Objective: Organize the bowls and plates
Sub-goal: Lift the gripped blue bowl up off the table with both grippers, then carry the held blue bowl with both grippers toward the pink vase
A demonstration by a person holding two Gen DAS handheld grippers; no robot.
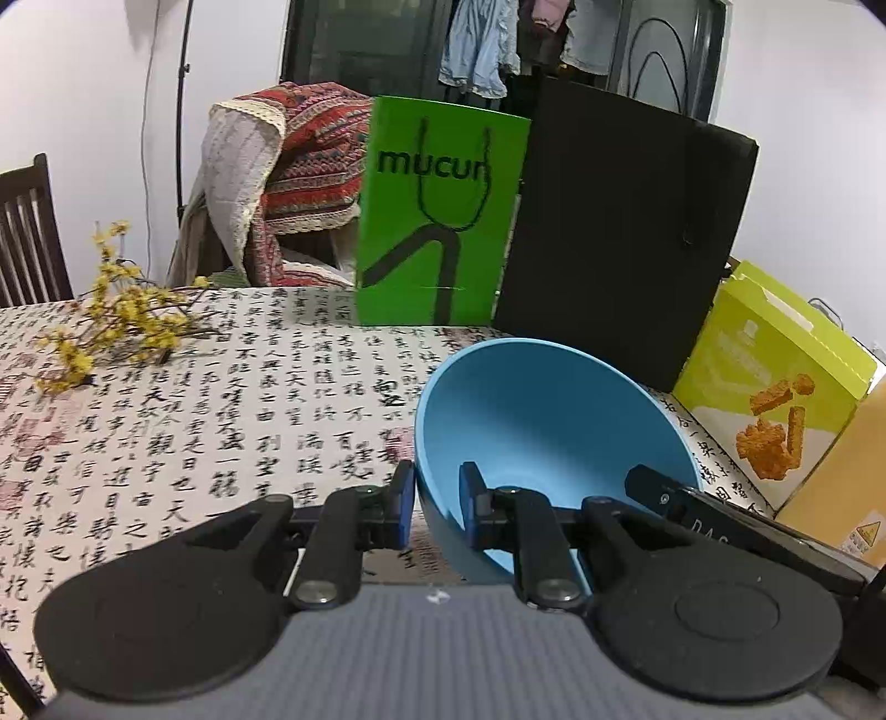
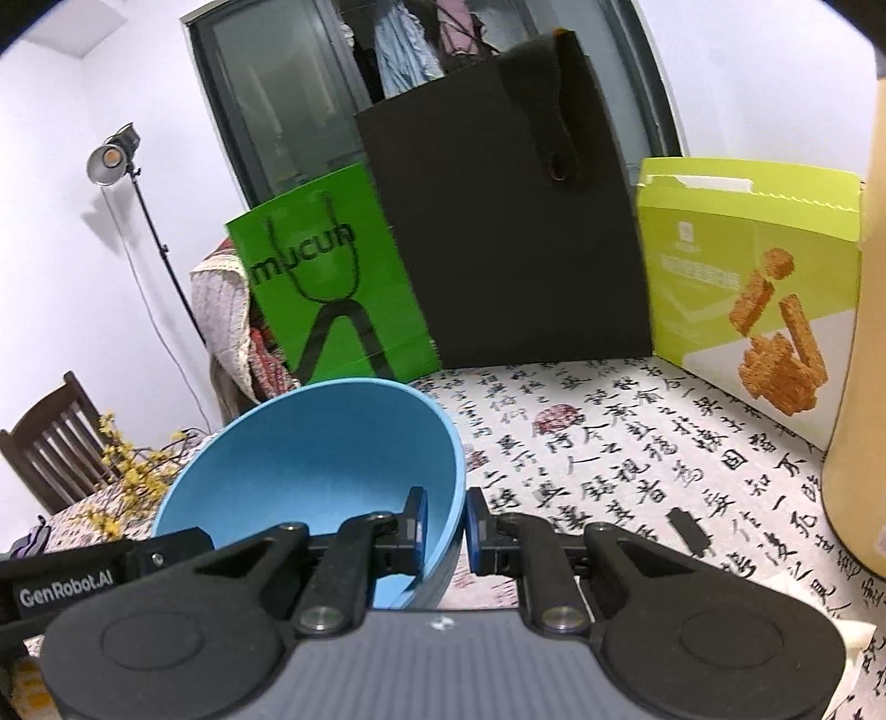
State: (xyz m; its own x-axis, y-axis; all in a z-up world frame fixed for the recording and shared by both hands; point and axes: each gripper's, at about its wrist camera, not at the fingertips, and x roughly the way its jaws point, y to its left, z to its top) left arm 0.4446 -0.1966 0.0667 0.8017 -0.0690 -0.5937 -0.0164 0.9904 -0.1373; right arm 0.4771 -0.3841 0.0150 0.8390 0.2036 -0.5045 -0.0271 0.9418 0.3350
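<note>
- Blue bowl (image 1: pixel 545 421) is showing a smooth matte sky-blue inside, a deep rounded wall and a thin even rim; nothing is lying in it
- It is hanging tilted above the table, its mouth tipped toward the cameras, and it is being carried from two opposite sides
- Left gripper (image 1: pixel 437 498) is clamping the bowl's left rim, one blue pad sitting outside the wall and the other inside
- Right gripper (image 2: pixel 446 526) is pinching the opposite rim the same way, one pad inside the bowl and one outside
- Tablecloth (image 1: pixel 221 421) is covering the table, a pale cloth printed with columns of black calligraphy and a few faded red seals
- Yellow flower sprigs (image 1: pixel 111 327) are lying on the cloth near its far left side
- Green paper bag (image 1: pixel 437 216) is standing at the far edge with a black bag (image 1: pixel 620 238) just beside it
- Lime-green snack box (image 2: pixel 747 277) is standing to the right of the black bag, and a tan container (image 2: pixel 864 387) is rising at the right edge
- Patterned red and cream cloth (image 1: pixel 299 171) is draping over something behind the table, and a dark wooden chair (image 2: pixel 50 443) is standing at the left
- Studio lamp (image 2: pixel 113 160) on a thin stand is glowing against the white wall, and clothes (image 1: pixel 482 44) are hanging behind a dark-framed glass door
</note>
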